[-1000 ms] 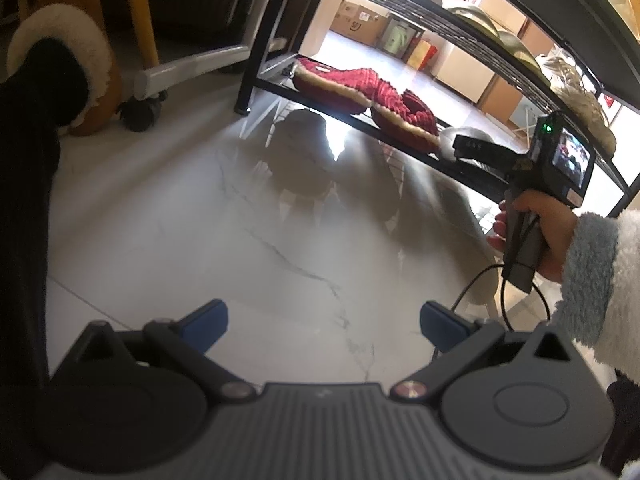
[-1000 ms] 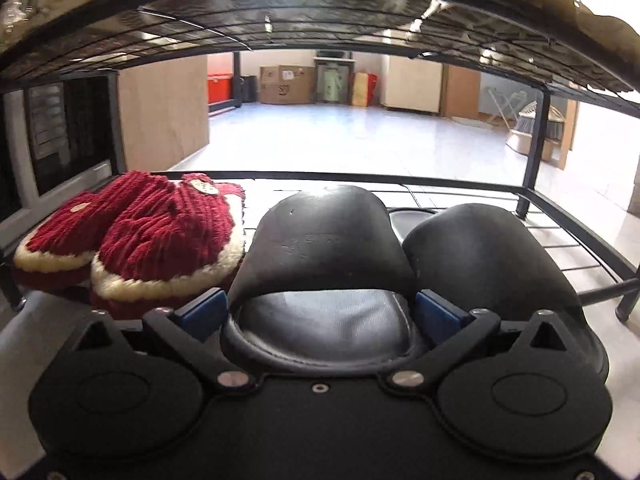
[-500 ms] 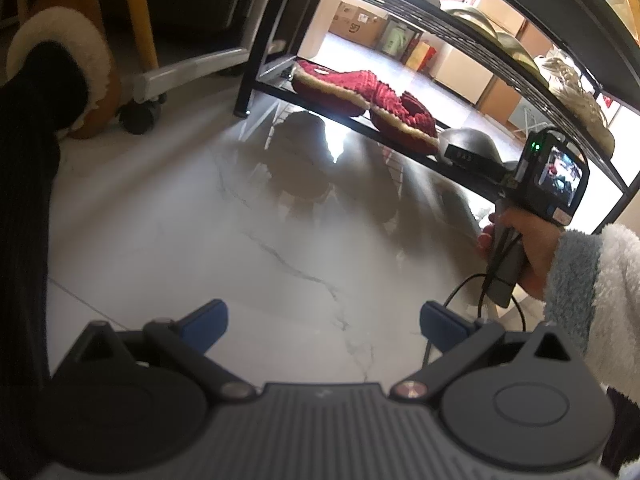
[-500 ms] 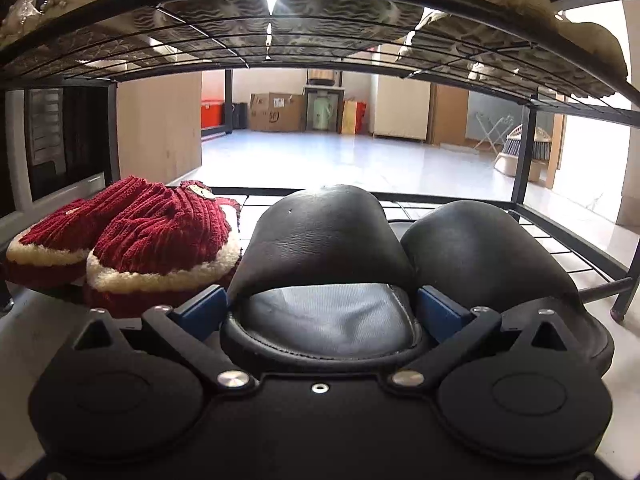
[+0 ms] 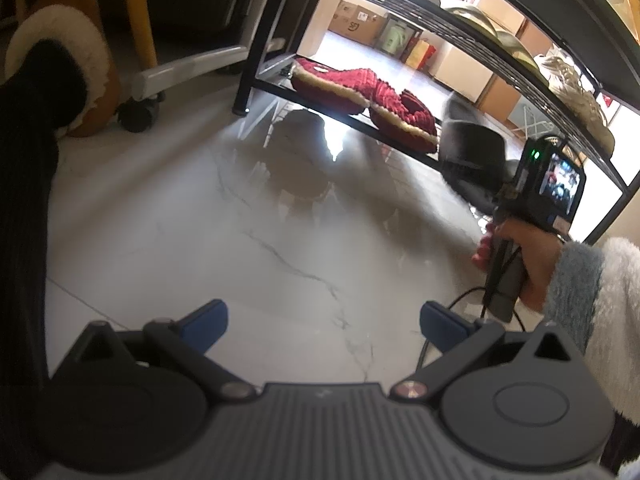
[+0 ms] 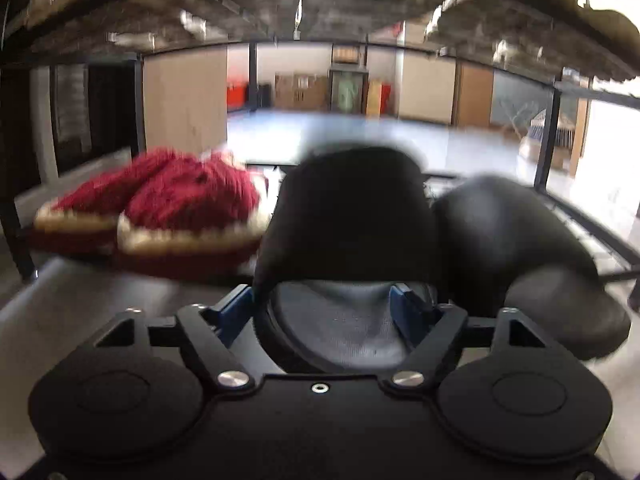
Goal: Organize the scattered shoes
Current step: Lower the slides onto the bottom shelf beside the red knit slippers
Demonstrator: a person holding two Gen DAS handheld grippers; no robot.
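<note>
The left gripper [image 5: 322, 324] hangs over glossy, veined marble floor [image 5: 224, 240], its blue pads wide apart and empty. The right gripper [image 6: 324, 304] has just been closing; its blue fingers [image 6: 236, 306] now press both sides of a smooth black leather slipper [image 6: 348, 216] at its heel. This rests on the wire rack's [image 6: 580, 220] bottom shelf, between its rounded black mate [image 6: 520, 232] and two ribbed red slippers [image 6: 192, 196] with cream fleece trim.
</note>
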